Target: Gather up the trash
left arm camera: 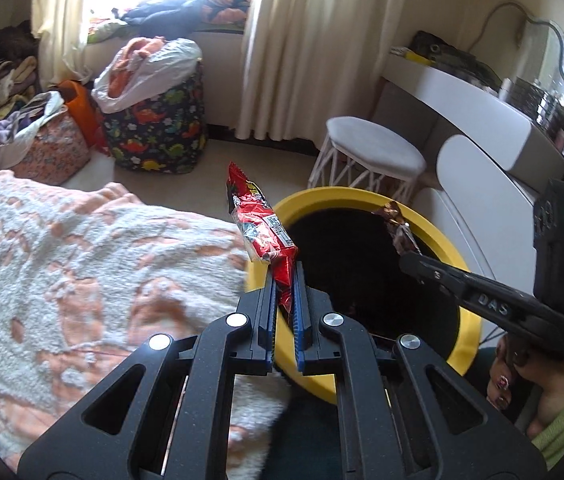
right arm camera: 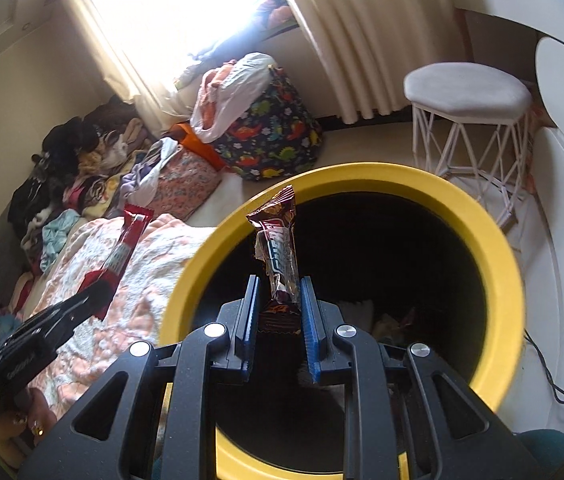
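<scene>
My left claw [left arm camera: 285, 276] clenches the crinkly red foil snack wrapper [left arm camera: 260, 222] by its tail at the yellow-rimmed round bin [left arm camera: 361, 196]; right claw [right arm camera: 280, 292] pinches the brown foil bar wrapper [right arm camera: 278, 248] over its dark mouth (ready to drop, I'd judge).

The red wrapper [left arm camera: 260, 220] is crinkled, glossy foil-like film; the brown wrapper [right arm camera: 280, 248] has the same shiny, creased finish. The yellow bin rim [right arm camera: 421, 178] looks like smooth, matt plastic. The left gripper [left arm camera: 285, 280] and right gripper [right arm camera: 280, 300] are matt black plastic — speckled, with ribbed blue pads [right arm camera: 309, 328] and bright metal screw heads. The blanket [left arm camera: 62, 248] is rough, nubbly cloth.
</scene>
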`<act>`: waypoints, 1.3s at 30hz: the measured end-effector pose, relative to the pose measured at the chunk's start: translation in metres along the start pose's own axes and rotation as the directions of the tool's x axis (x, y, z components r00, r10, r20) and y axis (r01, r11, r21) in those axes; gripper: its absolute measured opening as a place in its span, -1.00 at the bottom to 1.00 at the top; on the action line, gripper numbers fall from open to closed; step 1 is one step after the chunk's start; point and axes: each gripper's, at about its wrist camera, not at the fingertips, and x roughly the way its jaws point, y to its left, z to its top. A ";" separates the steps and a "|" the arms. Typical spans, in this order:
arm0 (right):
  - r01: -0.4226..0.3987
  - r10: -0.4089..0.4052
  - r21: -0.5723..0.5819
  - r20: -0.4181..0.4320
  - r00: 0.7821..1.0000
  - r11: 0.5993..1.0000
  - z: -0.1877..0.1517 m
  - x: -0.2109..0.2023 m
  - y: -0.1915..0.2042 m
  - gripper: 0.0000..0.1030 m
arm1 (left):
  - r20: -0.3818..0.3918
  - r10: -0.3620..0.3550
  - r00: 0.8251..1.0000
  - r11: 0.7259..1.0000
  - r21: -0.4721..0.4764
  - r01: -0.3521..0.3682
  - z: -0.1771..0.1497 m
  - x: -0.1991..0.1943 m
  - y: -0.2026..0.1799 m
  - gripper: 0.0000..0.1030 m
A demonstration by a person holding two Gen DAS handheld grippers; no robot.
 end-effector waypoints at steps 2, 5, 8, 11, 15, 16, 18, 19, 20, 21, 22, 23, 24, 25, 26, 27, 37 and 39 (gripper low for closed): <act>0.004 -0.004 0.014 -0.008 1.000 1.000 0.001 0.000 -0.006 -0.61 | -0.011 -0.011 1.000 1.000 0.015 0.012 -0.001 0.005 -0.008 -0.93; 0.017 -0.017 0.040 -0.014 1.000 0.999 0.001 -0.001 -0.015 -0.58 | -0.027 -0.032 0.999 0.999 0.034 0.033 -0.003 0.011 -0.017 -0.93; 0.032 -0.031 0.064 -0.017 0.999 0.997 0.000 -0.004 -0.025 -0.56 | -0.039 -0.045 0.998 0.997 0.058 0.047 -0.005 0.015 -0.026 -0.93; 0.042 -0.041 0.083 -0.013 0.999 0.996 0.001 -0.009 -0.032 -0.36 | -0.054 -0.057 0.997 0.995 0.077 0.061 -0.007 0.021 -0.035 -0.93; 0.060 -0.060 0.094 -0.004 0.998 0.994 0.001 -0.018 -0.041 -0.29 | -0.071 -0.075 0.995 0.992 0.095 0.081 -0.009 0.027 -0.044 -0.93; 0.064 -0.064 0.095 -0.002 0.998 0.993 0.001 -0.019 -0.042 -0.27 | -0.074 -0.078 0.994 0.991 0.100 0.085 -0.009 0.029 -0.048 -0.93; 0.075 -0.075 0.093 0.002 0.997 0.993 0.002 -0.024 -0.044 -0.17 | -0.080 -0.082 0.993 0.990 0.111 0.090 -0.010 0.031 -0.053 -0.87; 0.081 -0.082 0.090 0.006 0.997 0.993 0.001 -0.027 -0.045 -0.15 | -0.082 -0.082 0.993 0.989 0.115 0.091 -0.011 0.032 -0.054 -0.82; 0.087 -0.089 0.087 0.010 0.996 0.992 0.001 -0.030 -0.046 -0.11 | -0.083 -0.082 0.993 0.989 0.118 0.092 -0.011 0.032 -0.055 -0.70; 0.091 -0.092 0.086 0.011 0.996 0.992 0.001 -0.031 -0.047 -0.08 | -0.083 -0.082 0.993 0.989 0.120 0.091 -0.012 0.032 -0.056 -0.58; 0.094 -0.096 0.084 0.014 0.995 0.992 0.000 -0.034 -0.047 -0.06 | -0.082 -0.081 0.993 0.989 0.121 0.090 -0.013 0.032 -0.056 -0.52; 0.096 -0.098 0.083 0.015 0.995 0.992 0.000 -0.036 -0.048 -0.02 | -0.083 -0.081 0.993 0.989 0.121 0.091 -0.013 0.032 -0.057 -0.46; 0.102 -0.104 0.080 0.018 0.994 0.992 -0.001 -0.039 -0.048 -0.01 | -0.082 -0.079 0.993 0.989 0.121 0.089 -0.013 0.031 -0.056 -0.39; 0.106 -0.108 0.076 0.021 0.994 0.991 -0.001 -0.041 -0.048 -0.01 | -0.079 -0.073 0.994 0.989 0.121 0.082 -0.013 0.030 -0.056 -0.32; 0.108 -0.110 0.074 0.022 0.994 0.991 -0.001 -0.043 -0.048 0.01 | -0.076 -0.068 0.995 0.990 0.119 0.077 -0.014 0.029 -0.055 -0.15; 0.109 -0.111 0.069 0.023 0.994 0.992 -0.002 -0.045 -0.047 0.05 | -0.073 -0.068 0.995 0.990 0.116 0.076 -0.013 0.028 -0.055 -0.06; 0.114 -0.114 0.005 0.065 0.991 0.993 -0.003 -0.062 -0.025 0.54 | -0.018 -0.021 1.000 0.996 0.092 0.023 -0.014 0.005 -0.041 0.78; 0.116 -0.115 -0.013 0.070 0.991 0.993 -0.004 -0.065 -0.020 0.62 | -0.013 -0.013 1.000 0.996 0.092 0.014 -0.015 0.000 -0.038 0.78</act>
